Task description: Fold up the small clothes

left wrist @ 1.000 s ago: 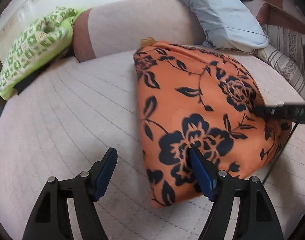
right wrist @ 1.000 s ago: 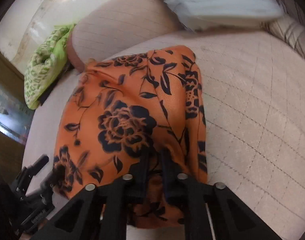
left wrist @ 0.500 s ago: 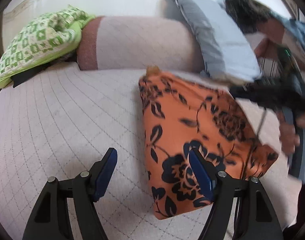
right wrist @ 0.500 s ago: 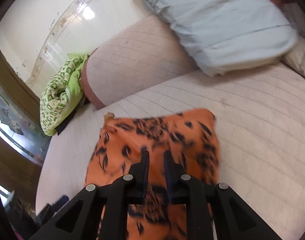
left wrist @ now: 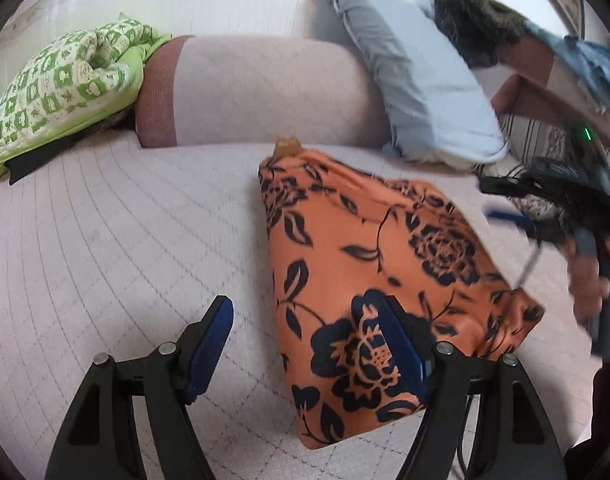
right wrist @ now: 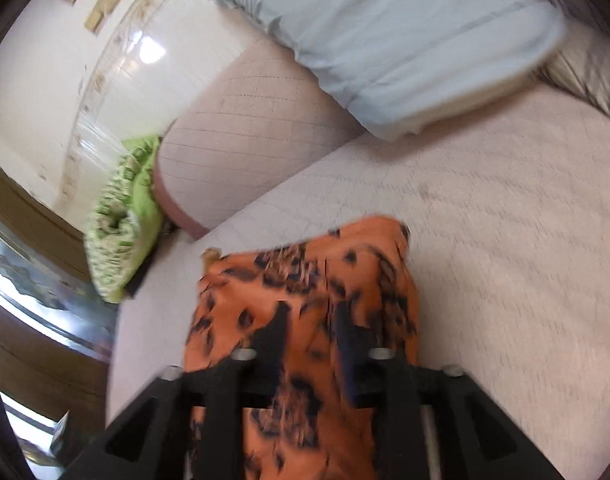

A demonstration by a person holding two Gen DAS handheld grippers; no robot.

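Note:
An orange garment with dark flowers (left wrist: 365, 264) lies folded on the quilted bed (left wrist: 105, 240). My left gripper (left wrist: 305, 344) is open just above it. Its right blue pad (left wrist: 401, 352) hangs over the garment's near left part, and its left pad is over bare quilt. My right gripper (right wrist: 311, 328) is over the garment (right wrist: 305, 280) from the other side. Its jaws are opening, and the cloth lies beneath the gap with no pad pressing on it. In the left wrist view the right gripper (left wrist: 493, 200), blurred and held by a hand, sits off the garment's far right side.
A pink bolster (left wrist: 257, 92) runs along the back of the bed. A green patterned cushion (left wrist: 65, 80) lies at its left end and a light blue pillow (left wrist: 417, 92) at its right. Striped fabric (left wrist: 537, 140) and a dark furry thing (left wrist: 477, 24) lie far right.
My right gripper's jaws have parted and it has drawn back from the garment, which now lies folded on the bed. The left gripper stayed open and tilted up a little.

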